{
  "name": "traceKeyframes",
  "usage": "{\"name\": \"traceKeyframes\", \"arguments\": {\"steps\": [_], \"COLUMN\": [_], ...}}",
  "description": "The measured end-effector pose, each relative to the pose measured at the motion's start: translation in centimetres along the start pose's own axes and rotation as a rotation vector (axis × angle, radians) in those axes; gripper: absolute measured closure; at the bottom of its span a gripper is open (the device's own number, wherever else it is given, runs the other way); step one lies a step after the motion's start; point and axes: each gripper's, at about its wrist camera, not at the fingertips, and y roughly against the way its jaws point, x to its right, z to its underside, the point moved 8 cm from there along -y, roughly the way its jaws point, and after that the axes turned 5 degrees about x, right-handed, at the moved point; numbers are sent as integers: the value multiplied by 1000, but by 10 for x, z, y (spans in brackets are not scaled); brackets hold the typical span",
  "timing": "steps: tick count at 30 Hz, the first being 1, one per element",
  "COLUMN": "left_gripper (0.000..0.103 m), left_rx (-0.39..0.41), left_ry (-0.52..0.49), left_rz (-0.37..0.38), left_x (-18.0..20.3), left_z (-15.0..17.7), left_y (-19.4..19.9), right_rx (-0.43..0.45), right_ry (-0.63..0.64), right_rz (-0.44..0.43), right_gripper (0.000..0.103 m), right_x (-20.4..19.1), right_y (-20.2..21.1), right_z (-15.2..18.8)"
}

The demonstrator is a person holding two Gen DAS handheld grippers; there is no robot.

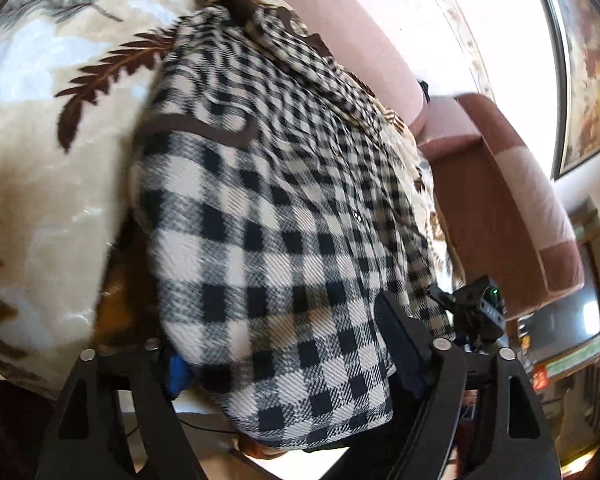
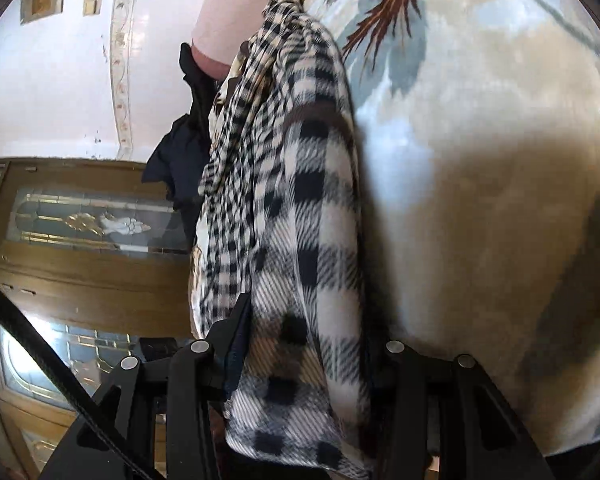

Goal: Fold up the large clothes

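Observation:
A black-and-white checked flannel garment (image 1: 268, 216) with a brown trim band lies bunched over a cream blanket with brown fern prints (image 1: 56, 128). My left gripper (image 1: 284, 344) is shut on a thick fold of the garment; the cloth fills the gap between its fingers (image 1: 400, 332). The other gripper's body (image 1: 476, 312) shows at the cloth's right edge. In the right wrist view the same garment (image 2: 308, 208) runs up and away, and my right gripper (image 2: 308, 344) is shut on its near fold, with cloth draped over the jaws.
A pink and brown sofa (image 1: 512, 184) stands beyond the blanket. A framed picture (image 1: 584, 64) hangs on the wall. In the right wrist view a dark garment (image 2: 188, 152) hangs at the blanket's edge, with a wooden door with glass panels (image 2: 84, 232) behind.

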Motion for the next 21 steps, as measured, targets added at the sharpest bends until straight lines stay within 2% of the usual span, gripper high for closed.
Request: {"name": "traceKeyframes", "arguments": {"steps": [6, 7, 8, 10, 11, 14, 21], "left_gripper": [19, 25, 34, 91, 95, 98, 99], "left_rx": [-4, -7, -16, -29, -44, -43, 25], "left_ry": [-77, -85, -105, -130, -120, -49, -89], "left_rz": [-60, -78, -134, -219, -232, -208, -226], "left_x": [17, 17, 15, 12, 8, -1, 9], "left_z": [14, 13, 12, 7, 4, -7, -11], "left_y": [-8, -11, -12, -14, -11, 5, 50], "right_rx": [36, 43, 57, 77, 87, 96, 131], "right_ry": [24, 31, 37, 53, 63, 67, 144], "right_rz": [27, 36, 48, 74, 105, 138, 111], "right_gripper": [55, 55, 55, 58, 69, 91, 96], "right_x": [0, -1, -1, -3, -2, -4, -34], "right_y": [5, 6, 6, 7, 8, 9, 31], "right_z": [13, 16, 18, 23, 25, 26, 36]}}
